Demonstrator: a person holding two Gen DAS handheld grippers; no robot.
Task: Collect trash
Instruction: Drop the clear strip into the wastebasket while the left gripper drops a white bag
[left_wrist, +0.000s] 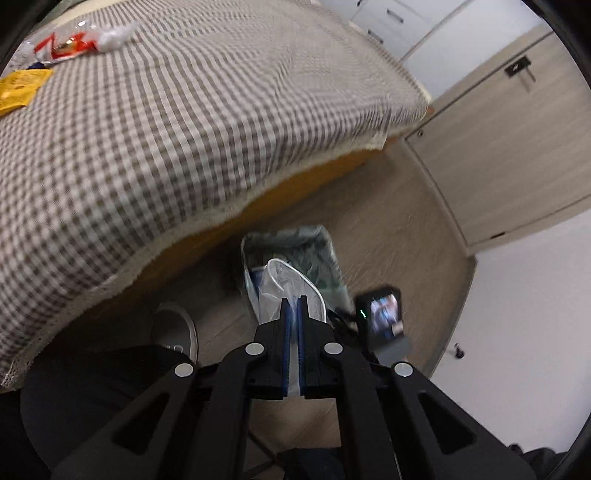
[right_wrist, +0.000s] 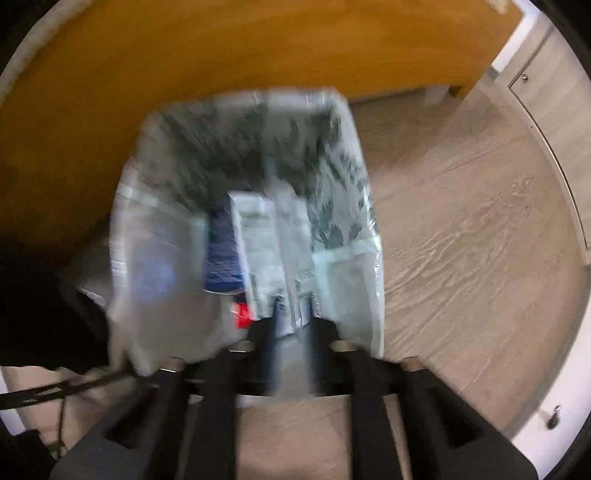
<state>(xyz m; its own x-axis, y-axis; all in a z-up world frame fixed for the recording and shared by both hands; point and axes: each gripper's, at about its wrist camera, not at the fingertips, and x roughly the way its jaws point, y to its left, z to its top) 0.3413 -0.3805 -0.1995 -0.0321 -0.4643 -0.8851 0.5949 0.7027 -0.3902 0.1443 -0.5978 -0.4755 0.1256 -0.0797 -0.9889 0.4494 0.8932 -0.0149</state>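
A trash bin (left_wrist: 295, 251) lined with a clear leaf-print bag stands on the floor beside the bed; it fills the right wrist view (right_wrist: 332, 147). My left gripper (left_wrist: 294, 301) is shut on a clear plastic bag (left_wrist: 273, 288) and holds it above the bin. My right gripper (right_wrist: 290, 314) is shut on a crinkly clear wrapper (right_wrist: 280, 240) over the bin's mouth; the view is blurred. A blue packet (right_wrist: 221, 251) and a red scrap (right_wrist: 242, 315) lie in the bin. A red-and-white wrapper (left_wrist: 70, 46) and a yellow packet (left_wrist: 18, 88) lie on the bed.
The bed has a checked cover (left_wrist: 184, 129) and an orange wooden side (right_wrist: 221, 48). A grey shoe (left_wrist: 177, 328) and a dark trouser leg are at lower left. The right gripper's camera (left_wrist: 382, 314) shows beside the bin. A wooden door (left_wrist: 498, 147) stands at right.
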